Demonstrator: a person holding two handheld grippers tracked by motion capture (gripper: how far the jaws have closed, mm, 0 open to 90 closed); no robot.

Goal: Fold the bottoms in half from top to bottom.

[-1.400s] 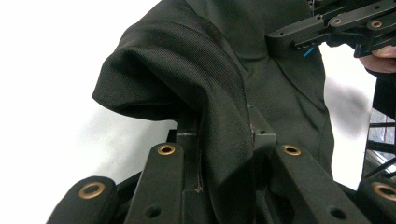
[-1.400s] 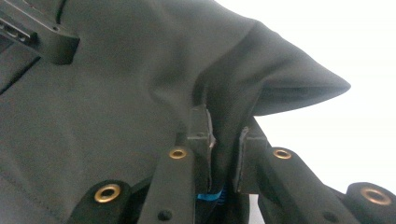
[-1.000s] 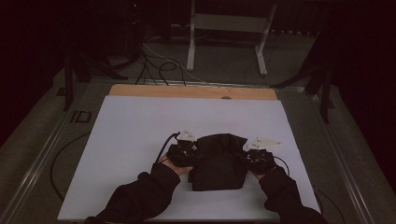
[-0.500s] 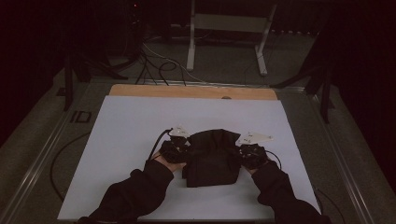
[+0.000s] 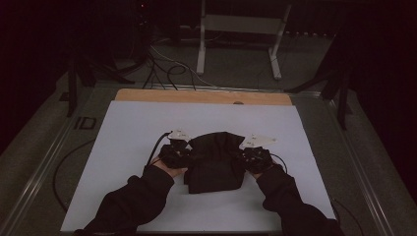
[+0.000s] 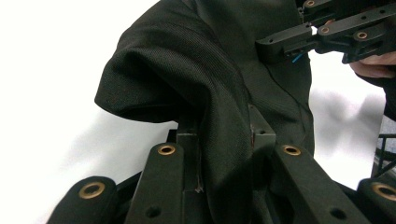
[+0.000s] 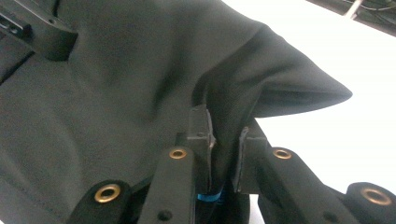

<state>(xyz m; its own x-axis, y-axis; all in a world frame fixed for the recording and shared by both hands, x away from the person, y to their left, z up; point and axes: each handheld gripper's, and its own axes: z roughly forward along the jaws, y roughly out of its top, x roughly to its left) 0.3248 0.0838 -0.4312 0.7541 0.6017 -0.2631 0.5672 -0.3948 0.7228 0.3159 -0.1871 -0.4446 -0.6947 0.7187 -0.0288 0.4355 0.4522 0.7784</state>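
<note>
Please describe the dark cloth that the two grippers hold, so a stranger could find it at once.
On the white table sheet, look toward the near middle, between the left gripper and the right gripper. The black cloth lies folded there, each jaw pair pinching a side. It is the sheet's one soft, dark bundle.

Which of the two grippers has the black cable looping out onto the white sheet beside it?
The left gripper: a black cable curves from it across the white sheet. The right gripper, pinching the black cloth's other side, has none looping beside it.
</note>
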